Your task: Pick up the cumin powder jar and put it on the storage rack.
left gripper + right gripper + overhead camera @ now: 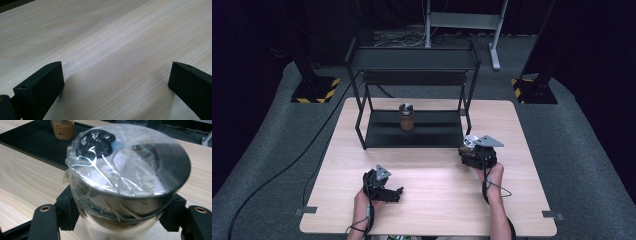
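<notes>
Right gripper (pixel 472 146), right of frame centre, is gripping a silver-lidded jar (pixel 127 177) between its jaws. Left gripper (pixel 396 194), lower centre-left, is hovering over bare tabletop (pixel 437 185), jaws wide. A second jar (pixel 406 116) is sitting on the black rack's (pixel 412 135) lower shelf, upper centre.

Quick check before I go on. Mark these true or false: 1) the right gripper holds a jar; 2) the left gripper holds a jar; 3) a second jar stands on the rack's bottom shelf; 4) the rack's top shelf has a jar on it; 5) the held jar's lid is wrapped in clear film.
1) True: the right gripper has its jaws shut on a jar.
2) False: the left gripper is open over bare table.
3) True: a second jar stands on the black bottom shelf.
4) False: the top shelf carries nothing I can see.
5) True: crinkled clear film covers the lid.
</notes>
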